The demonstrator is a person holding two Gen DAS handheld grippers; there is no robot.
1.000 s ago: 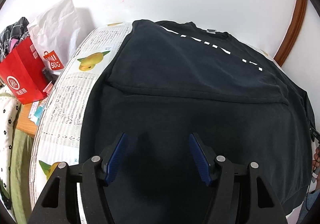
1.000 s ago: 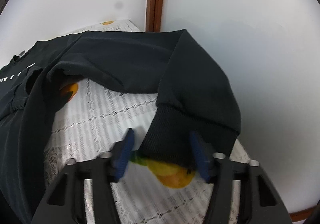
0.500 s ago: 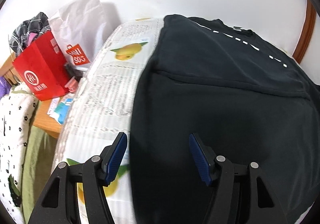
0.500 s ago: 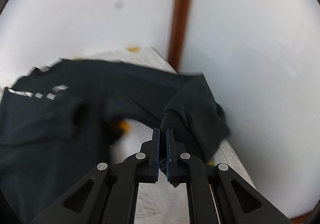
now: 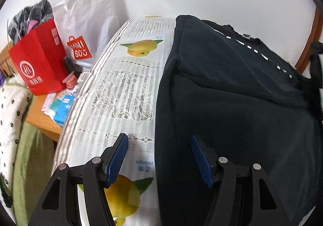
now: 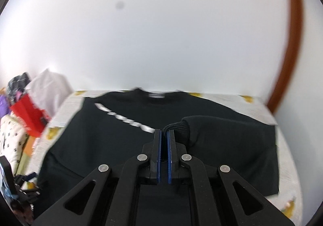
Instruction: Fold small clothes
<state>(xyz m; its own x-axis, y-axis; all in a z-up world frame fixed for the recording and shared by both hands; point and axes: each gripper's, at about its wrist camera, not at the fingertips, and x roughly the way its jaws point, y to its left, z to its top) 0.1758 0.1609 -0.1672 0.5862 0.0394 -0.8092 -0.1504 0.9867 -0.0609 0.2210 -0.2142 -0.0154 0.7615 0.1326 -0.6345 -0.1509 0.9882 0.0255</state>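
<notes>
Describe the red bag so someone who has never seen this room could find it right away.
Start at the table with the mango-print cloth where the black sweatshirt lies. Past the cloth's edge on the side away from the sweatshirt, the red bag stands in front of a white Miniso bag. It alone is solid red, with a white circular logo.

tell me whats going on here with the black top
A person with a gripper in each hand is folding a black sweatshirt on a mango-print cloth. The right gripper is shut on the ribbed sleeve cuff, holding it over the sweatshirt's body. The left gripper hangs open over the sweatshirt's edge, holding nothing.
</notes>
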